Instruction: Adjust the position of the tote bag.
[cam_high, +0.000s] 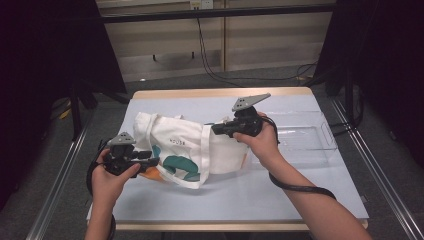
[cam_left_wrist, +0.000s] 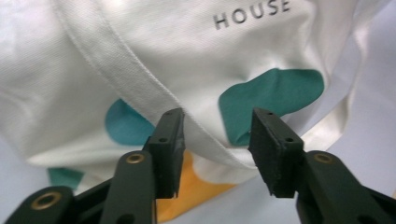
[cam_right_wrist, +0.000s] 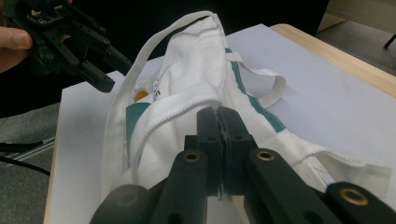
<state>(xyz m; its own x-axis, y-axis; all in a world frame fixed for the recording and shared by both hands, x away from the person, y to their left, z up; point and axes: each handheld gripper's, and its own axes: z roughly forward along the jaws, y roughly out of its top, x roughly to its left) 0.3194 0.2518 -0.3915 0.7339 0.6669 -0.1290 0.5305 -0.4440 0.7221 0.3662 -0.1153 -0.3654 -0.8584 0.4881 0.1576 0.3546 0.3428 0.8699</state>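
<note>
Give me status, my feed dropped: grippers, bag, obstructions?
Right gripper shut on tote bag rim. Left gripper open, straddling its strap. Clear tray beside bag.

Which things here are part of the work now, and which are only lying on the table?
In use:
- tote bag, white with teal and orange print
- right gripper, shut on the bag's rim
- left gripper, open, a bag strap between its jaws

Lying about:
- clear plastic tray, to the bag's right
- cables on the floor beyond the table
</note>
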